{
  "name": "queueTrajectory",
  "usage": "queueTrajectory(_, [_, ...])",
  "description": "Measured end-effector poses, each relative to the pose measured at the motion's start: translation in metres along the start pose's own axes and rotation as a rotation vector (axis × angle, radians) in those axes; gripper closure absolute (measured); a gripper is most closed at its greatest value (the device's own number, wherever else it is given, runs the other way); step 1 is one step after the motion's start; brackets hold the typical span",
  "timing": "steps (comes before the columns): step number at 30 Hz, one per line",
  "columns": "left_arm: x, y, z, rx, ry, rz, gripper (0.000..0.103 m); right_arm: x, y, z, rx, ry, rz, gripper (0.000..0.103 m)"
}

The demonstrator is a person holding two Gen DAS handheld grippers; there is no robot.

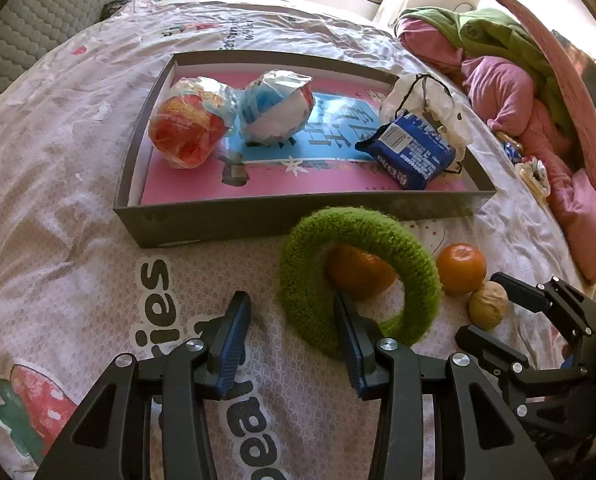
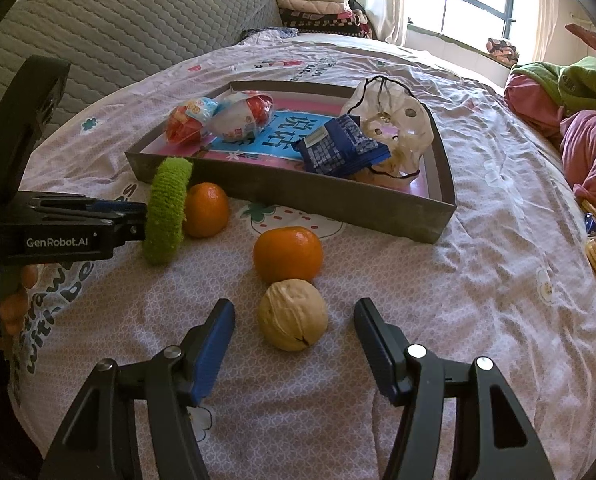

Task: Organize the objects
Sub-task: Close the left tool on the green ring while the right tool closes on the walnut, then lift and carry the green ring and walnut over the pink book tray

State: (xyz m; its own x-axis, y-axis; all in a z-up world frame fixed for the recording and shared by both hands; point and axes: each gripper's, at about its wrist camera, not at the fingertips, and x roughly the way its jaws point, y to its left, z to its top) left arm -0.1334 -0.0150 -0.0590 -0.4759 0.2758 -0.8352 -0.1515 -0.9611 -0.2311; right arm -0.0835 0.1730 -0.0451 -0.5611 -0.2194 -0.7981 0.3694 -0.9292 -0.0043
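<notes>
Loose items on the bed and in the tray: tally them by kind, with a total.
Tangerines: 2
Walnut: 1
Green fuzzy ring: 1
Wrapped toy eggs: 2
Blue snack packet: 1
Drawstring pouch: 1
Total: 8

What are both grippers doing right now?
Left gripper: straddles the green ring's band; grip cannot be told.
Right gripper: open, empty, walnut just ahead.
</notes>
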Motion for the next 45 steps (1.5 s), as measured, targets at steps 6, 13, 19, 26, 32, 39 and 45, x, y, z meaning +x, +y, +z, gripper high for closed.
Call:
queueTrajectory(6, [0.003,0.001,0.001,0.009,-0.006,-0.006,0.059,0.002,0.0,-0.001,0.008,-0.011,-0.005,0.047])
queueTrajectory(13, [0.007,-0.002,0.006,0.021,-0.012,0.001,0.065,0.003,-0.001,-0.001,0.012,-0.021,-0.009,0.068])
queueTrajectory(19, [0.013,-0.004,0.01,0.027,-0.015,0.005,0.069,0.002,0.004,-0.001,-0.022,-0.023,-0.023,0.069])
queueTrajectory(26, [0.015,-0.007,0.011,0.043,-0.018,0.014,0.081,0.002,0.001,0.0,-0.002,-0.025,-0.01,0.069])
queueTrajectory(32, [0.015,-0.014,0.012,0.078,-0.026,0.027,0.088,0.001,0.0,0.0,0.001,-0.026,-0.007,0.069])
queueTrajectory(39, [0.014,-0.015,0.011,0.084,-0.029,0.027,0.089,-0.001,0.001,0.0,0.003,-0.029,0.01,0.069])
queueTrajectory(45, [0.008,-0.02,0.008,0.085,-0.035,0.041,0.09,-0.003,0.003,0.0,-0.01,-0.036,0.013,0.069])
